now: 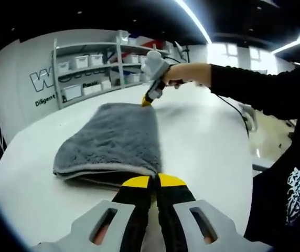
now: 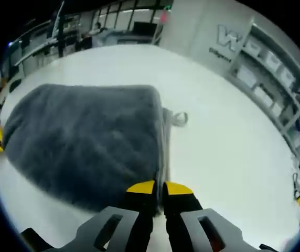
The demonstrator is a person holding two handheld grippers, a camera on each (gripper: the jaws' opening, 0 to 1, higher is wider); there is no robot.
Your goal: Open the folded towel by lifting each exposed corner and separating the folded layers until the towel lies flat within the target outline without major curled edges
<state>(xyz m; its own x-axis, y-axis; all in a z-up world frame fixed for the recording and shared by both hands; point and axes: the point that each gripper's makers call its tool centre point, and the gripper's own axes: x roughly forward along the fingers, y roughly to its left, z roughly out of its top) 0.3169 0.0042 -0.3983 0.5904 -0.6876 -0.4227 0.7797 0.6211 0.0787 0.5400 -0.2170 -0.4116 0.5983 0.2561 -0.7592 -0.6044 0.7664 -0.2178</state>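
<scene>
Both grippers (image 1: 153,181) (image 2: 159,187) pinch opposite corners of folded towel (image 1: 113,137)

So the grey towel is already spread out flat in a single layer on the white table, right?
Not quite. The grey towel is on the white table, but it is folded: the left gripper view shows stacked layers along its near edge.

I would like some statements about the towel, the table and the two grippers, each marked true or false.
1. The grey fluffy towel is folded in layers. True.
2. It lies on a dark wooden table. False: the round table is white.
3. The left gripper has its jaws together at a towel corner. True.
4. The right gripper hangs far above the towel. False: its yellow tips are at the towel's edge.
5. A small loop sticks out from the towel. True.
</scene>
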